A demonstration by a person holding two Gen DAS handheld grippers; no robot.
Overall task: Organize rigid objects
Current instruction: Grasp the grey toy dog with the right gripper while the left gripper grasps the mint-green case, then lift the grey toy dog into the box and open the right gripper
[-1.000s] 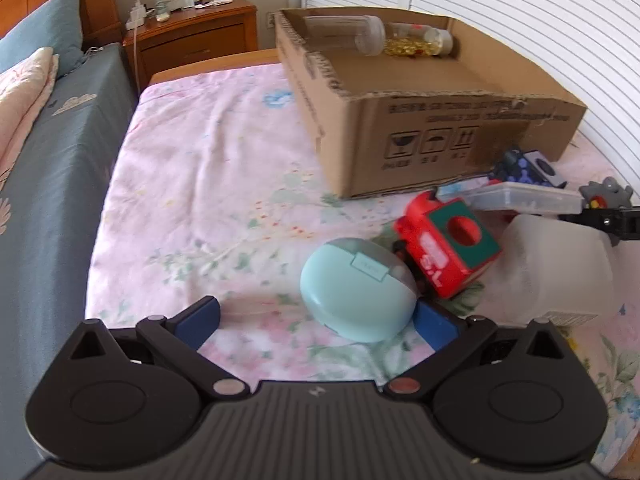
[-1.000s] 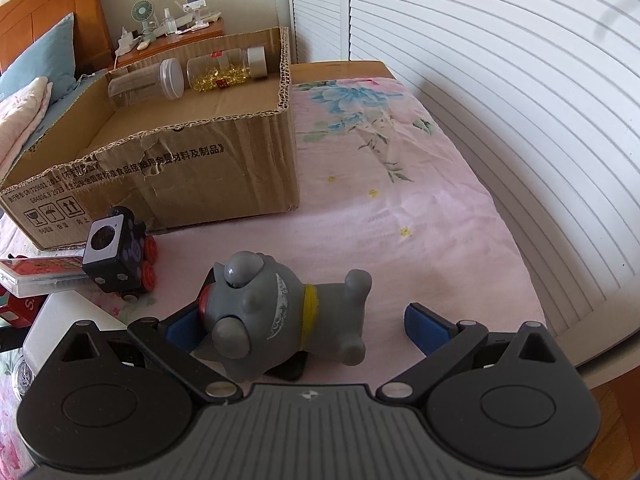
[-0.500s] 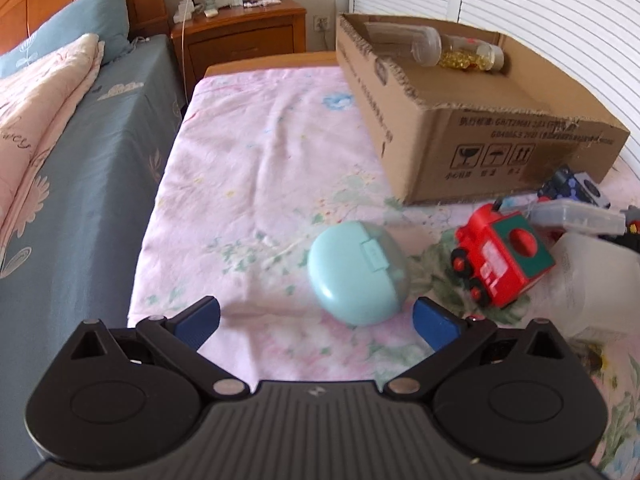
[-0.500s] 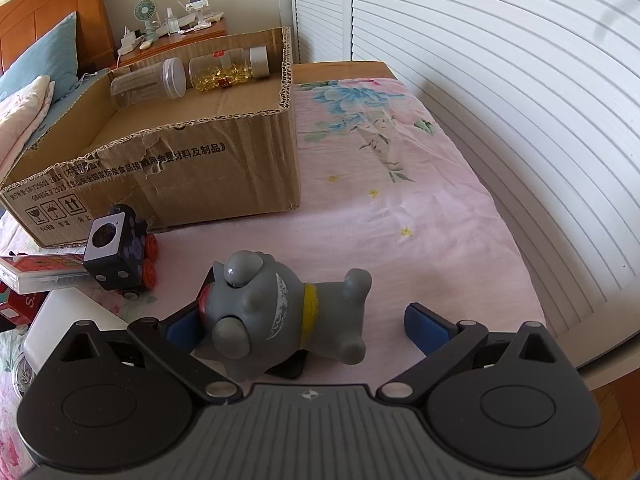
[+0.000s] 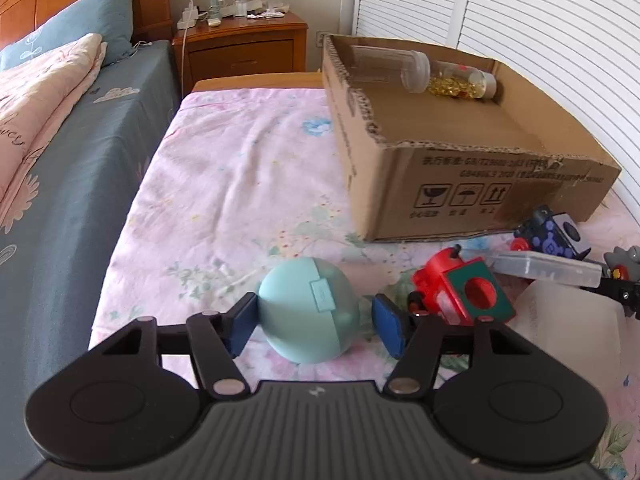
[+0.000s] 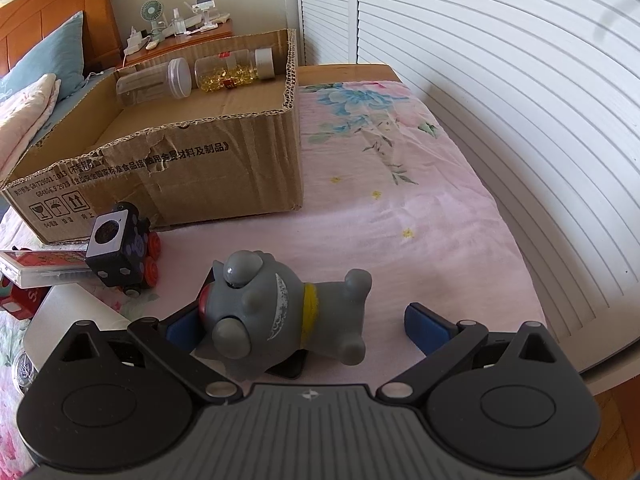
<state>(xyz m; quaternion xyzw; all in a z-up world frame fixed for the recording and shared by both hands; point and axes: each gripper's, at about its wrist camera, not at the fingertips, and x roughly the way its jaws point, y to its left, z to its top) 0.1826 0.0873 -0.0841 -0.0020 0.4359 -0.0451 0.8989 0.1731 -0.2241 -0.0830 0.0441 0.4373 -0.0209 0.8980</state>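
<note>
Left gripper [image 5: 314, 322] narrowed since a second ago, nearly pinching teal case [image 5: 308, 314]; box [image 5: 480, 184] at 1 o'clock. Right gripper [image 6: 298, 326] spread, unchanged, around toy dog [image 6: 280, 312].

Left gripper [image 5: 314, 322]: we hold it low and level, jaws partly closed, left pad [image 5: 240, 328] touching what sits between, right pad apart.
Right gripper [image 6: 304, 326]: we hold it low, jaws wide apart.
</note>
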